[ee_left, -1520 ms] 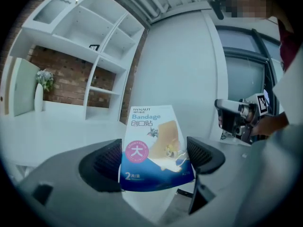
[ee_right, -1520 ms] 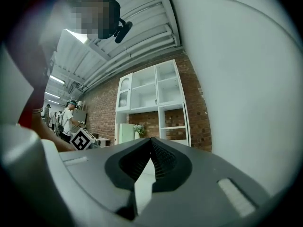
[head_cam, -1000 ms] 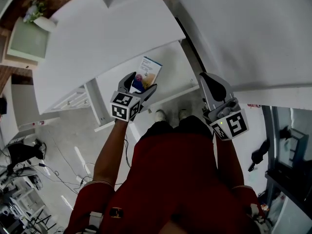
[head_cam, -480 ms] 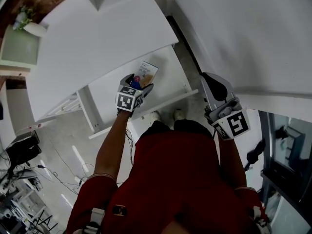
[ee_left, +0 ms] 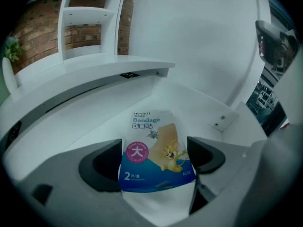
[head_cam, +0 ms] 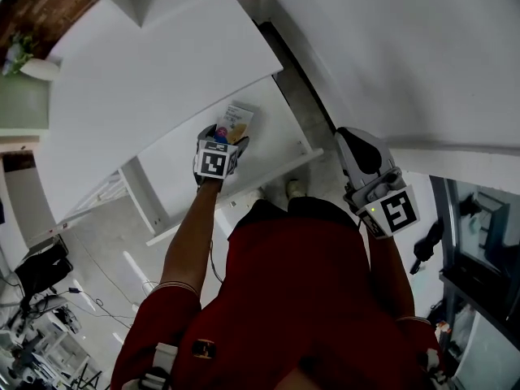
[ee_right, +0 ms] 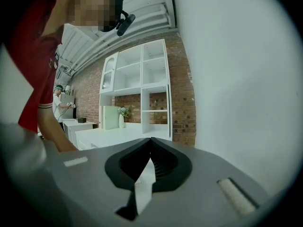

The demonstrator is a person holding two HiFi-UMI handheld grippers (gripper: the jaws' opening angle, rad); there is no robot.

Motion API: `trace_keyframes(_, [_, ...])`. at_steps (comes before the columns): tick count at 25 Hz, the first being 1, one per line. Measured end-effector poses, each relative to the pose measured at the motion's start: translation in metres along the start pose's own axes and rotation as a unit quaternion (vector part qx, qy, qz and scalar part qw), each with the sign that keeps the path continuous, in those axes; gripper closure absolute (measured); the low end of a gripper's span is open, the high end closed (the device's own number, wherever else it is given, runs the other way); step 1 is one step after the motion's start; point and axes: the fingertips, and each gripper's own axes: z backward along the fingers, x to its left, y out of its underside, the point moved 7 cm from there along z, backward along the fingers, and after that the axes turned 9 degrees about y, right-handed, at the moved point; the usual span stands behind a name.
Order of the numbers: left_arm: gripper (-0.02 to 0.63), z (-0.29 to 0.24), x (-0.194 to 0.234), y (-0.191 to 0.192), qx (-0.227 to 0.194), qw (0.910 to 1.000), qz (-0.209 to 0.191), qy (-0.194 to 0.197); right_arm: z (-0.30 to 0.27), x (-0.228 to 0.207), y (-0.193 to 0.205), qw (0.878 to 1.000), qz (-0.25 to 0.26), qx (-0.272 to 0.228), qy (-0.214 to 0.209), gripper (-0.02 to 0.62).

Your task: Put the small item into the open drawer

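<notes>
Left gripper (ee_left: 156,161): you held it over the open drawer (head_cam: 280,128), just under the bench's (head_cam: 154,71) front edge, jaws clamped on the packet's sides.
Bandage packet (ee_left: 155,145): between your left jaws; its bottom edge was cut off by the gripper body, and contact with the drawer floor was unclear.
Right gripper (ee_right: 150,150): jaws pressed together, nothing between them; you held it beyond the bench's right front corner, well apart from the drawer.

The left gripper (head_cam: 226,136) has carried the bandage packet (head_cam: 236,119) farther out over the open drawer (head_cam: 270,130).
</notes>
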Motion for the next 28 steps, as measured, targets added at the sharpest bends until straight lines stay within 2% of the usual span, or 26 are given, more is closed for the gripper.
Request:
trace_keyframes(9, [0.169,-0.01,0.007,0.003,0.004,0.9998,-0.005,-0.016,-0.001,0.0,0.008,1.0,0.002,0.013,-0.005,0.584])
trace_keyframes(12, [0.144,-0.008,0.005,0.002,0.008,0.9996,-0.015,-0.024,-0.001,-0.001,0.009,1.0,0.0,0.014,-0.011,0.584])
trace_keyframes(15, [0.141,0.002,0.002,-0.004,-0.004,0.9993,-0.019,-0.031,-0.003,-0.002,0.011,1.0,-0.006,0.01,-0.017,0.584])
trace_keyframes(22, [0.172,0.053,-0.031,-0.04,-0.098,0.9937,-0.033,-0.043,-0.009,0.004,0.012,0.998,-0.033,-0.011,-0.058,0.584])
trace_keyframes(25, [0.203,0.081,-0.054,-0.06,-0.154,0.9862,-0.046,-0.041,-0.013,0.006,0.01,0.997,-0.027,-0.016,-0.071,0.584])
trace_keyframes(28, [0.238,0.112,-0.08,-0.08,-0.217,0.9741,-0.054,-0.033,-0.014,0.011,0.008,0.995,-0.029,-0.022,-0.09,0.584])
